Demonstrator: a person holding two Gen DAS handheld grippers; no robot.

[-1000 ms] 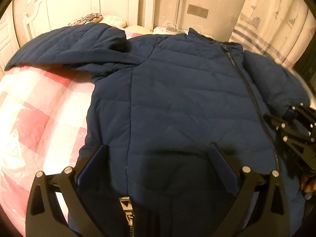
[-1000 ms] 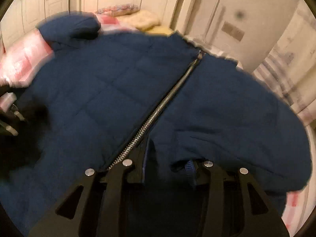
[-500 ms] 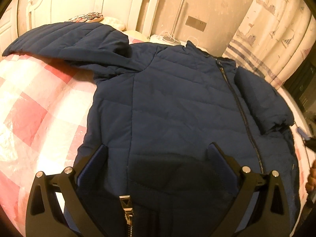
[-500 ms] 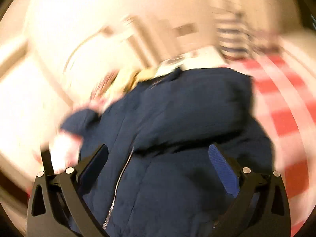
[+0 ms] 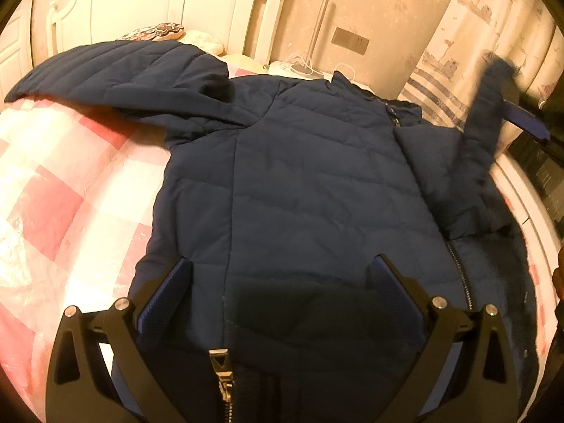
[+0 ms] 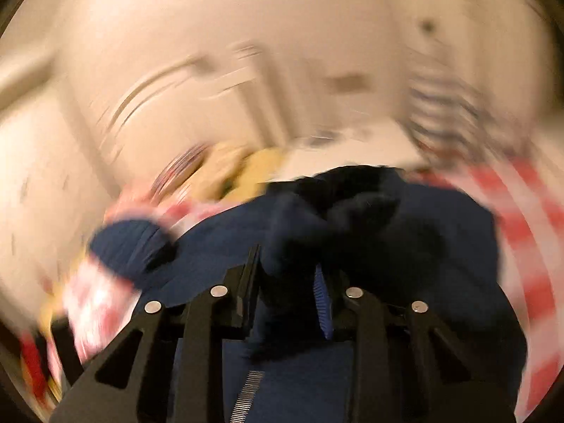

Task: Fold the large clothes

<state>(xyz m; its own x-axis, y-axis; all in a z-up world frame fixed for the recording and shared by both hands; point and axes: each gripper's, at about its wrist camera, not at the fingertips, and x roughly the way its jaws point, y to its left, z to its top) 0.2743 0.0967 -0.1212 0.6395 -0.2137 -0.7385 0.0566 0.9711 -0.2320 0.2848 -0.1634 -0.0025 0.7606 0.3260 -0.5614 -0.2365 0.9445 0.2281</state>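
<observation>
Since half a second ago, the right sleeve (image 5: 483, 120) has gone from lying folded on the jacket's chest to standing lifted off it, pinched at its cuff by the right gripper (image 5: 507, 95) at the upper right of the left wrist view. No brand, label or writing can be read anywhere; a metal zipper pull (image 5: 222, 370) at the hem is the only fitting that shows detail. The navy quilted jacket (image 5: 299, 194) lies front-up on a bed with a pink and white checked cover (image 5: 70, 190), its left sleeve (image 5: 116, 74) spread out toward the white headboard (image 5: 218, 7). The left gripper (image 5: 282, 292) hangs low over the hem with its jaws spread wide and nothing between them. In the blurred right wrist view, the right gripper's jaws are drawn close together with dark sleeve fabric bunched between them.
</observation>
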